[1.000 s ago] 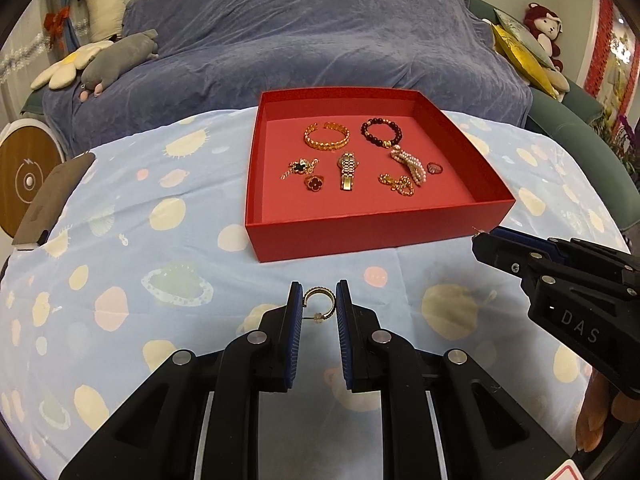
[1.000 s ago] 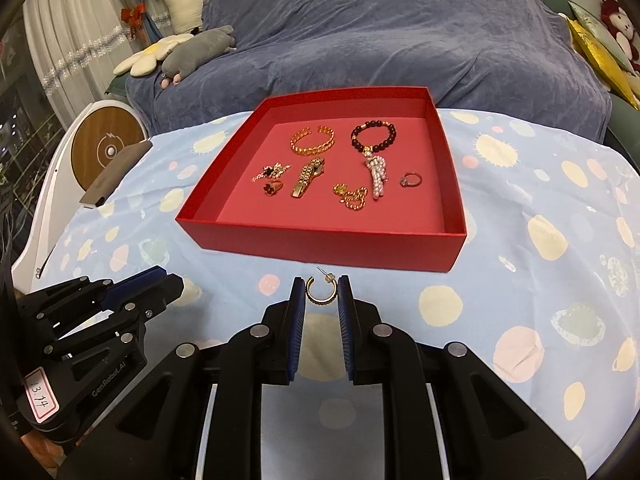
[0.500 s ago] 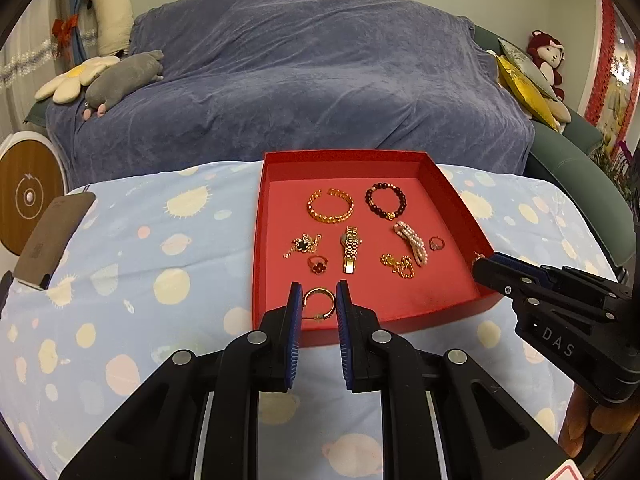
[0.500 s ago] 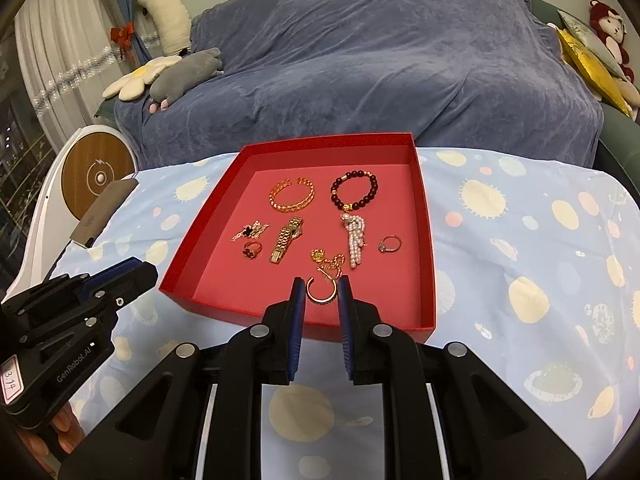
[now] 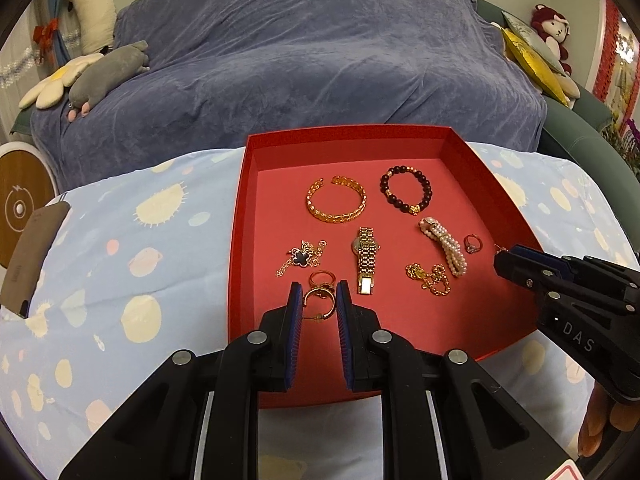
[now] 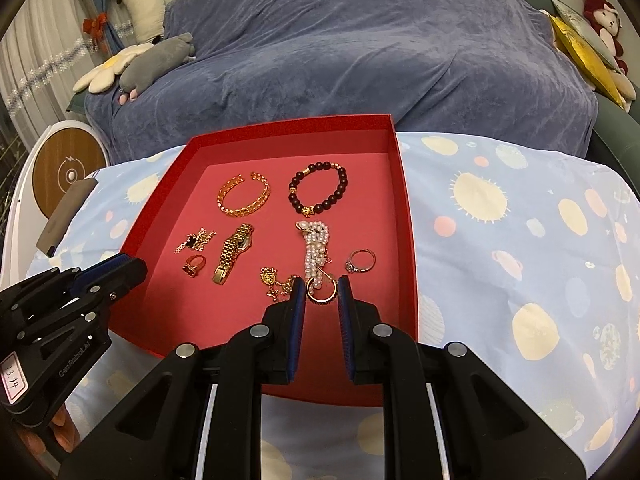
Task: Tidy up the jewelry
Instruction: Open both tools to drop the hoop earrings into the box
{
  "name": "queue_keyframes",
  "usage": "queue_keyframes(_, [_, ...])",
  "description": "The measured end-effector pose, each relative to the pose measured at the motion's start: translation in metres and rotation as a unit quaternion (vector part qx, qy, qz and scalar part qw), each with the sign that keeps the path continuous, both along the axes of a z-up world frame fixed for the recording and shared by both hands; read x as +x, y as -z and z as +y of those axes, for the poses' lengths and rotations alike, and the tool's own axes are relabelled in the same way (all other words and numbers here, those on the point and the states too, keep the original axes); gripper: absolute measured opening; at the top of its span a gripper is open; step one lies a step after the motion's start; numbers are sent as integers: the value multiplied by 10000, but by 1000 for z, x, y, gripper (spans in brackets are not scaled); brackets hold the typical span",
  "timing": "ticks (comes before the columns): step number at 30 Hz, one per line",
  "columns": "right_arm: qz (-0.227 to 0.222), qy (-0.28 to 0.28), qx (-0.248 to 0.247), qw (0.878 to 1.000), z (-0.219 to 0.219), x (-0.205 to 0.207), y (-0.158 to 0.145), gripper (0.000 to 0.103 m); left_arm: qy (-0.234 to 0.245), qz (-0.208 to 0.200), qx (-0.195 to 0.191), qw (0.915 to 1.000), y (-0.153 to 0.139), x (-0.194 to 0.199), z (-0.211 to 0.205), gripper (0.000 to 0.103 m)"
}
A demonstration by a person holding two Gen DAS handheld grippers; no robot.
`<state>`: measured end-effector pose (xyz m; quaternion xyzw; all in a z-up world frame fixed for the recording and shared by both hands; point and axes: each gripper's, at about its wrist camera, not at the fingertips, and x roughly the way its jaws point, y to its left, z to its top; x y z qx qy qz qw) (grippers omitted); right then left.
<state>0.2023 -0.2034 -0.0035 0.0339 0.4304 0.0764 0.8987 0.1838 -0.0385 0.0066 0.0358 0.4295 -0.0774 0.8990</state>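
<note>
A red tray point(image 5: 240, 216) point(image 6: 404, 216) on the spotted blue cloth holds a gold cuff bracelet point(image 5: 337, 204), a dark bead bracelet point(image 5: 406, 195), a pearl bracelet point(image 5: 443, 245), a gold watch point(image 5: 367, 258), a clover necklace point(image 5: 301, 261), a gold chain point(image 5: 428, 278) and two rings. My left gripper point(image 5: 319, 300) is shut on a gold hoop earring point(image 5: 319, 299) over the tray's near left part. My right gripper point(image 6: 320, 290) is shut on a second gold hoop earring point(image 6: 321, 290) over the tray, near the pearl bracelet point(image 6: 316, 250).
A sofa under a blue-grey cover point(image 5: 304, 60) stands behind the table, with plush toys point(image 5: 104, 76) at its left and cushions point(image 5: 528, 60) at its right. A flat brown case point(image 5: 28, 256) lies at the table's left edge.
Both grippers have lifted their earrings from the cloth in front of the tray and carried them forward over the tray's interior.
</note>
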Motion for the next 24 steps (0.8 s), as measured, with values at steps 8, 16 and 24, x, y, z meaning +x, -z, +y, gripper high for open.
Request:
queue_keyframes(8, [-58,131,24,9999,-10,-3,-2,17,-86,45,131,9999,7,4,1,17])
queue_keyframes(16, [-292,150,77,9994,-11,-20,-17,32,-211,-218,269,9992,-3,-4,2,50])
queue_keyframes(24, [-299,101,10,9995,-15,-38,-19,34,-168,-274,358,9988,-6,-20,4,50])
